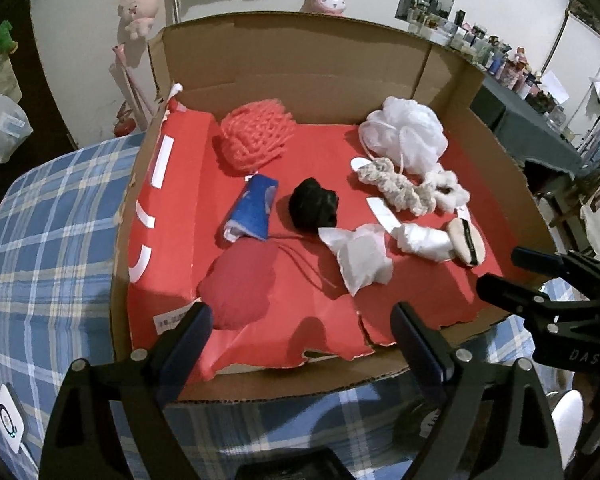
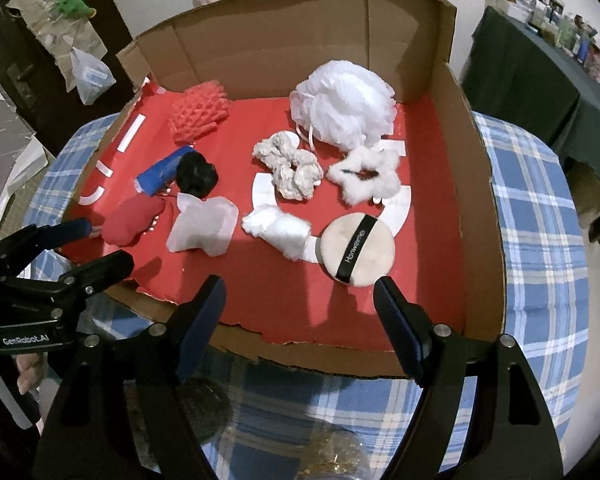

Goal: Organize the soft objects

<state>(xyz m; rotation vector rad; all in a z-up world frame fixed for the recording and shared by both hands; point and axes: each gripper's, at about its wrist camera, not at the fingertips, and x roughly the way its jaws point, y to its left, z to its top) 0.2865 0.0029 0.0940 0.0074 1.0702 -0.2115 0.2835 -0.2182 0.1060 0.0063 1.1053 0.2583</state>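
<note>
Blue roll (image 2: 161,173) half behind black wad (image 2: 196,177), maybe touching.

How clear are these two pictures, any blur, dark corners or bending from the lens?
Left wrist view: heavy fisheye bending, black corners, the cardboard box wall curves; the crumpled black fabric lump is sharp and casts a shadow, the red fabric pouch looks slightly soft. Right wrist view: same bending and dark corners; the round beige powder puff looks faintly smeared, the white mesh bath pouf is nearly blown out.

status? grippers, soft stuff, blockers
Left gripper and right gripper open, empty, at box front. Soft items all in box; puff nearest right. Nothing blocking.
</note>
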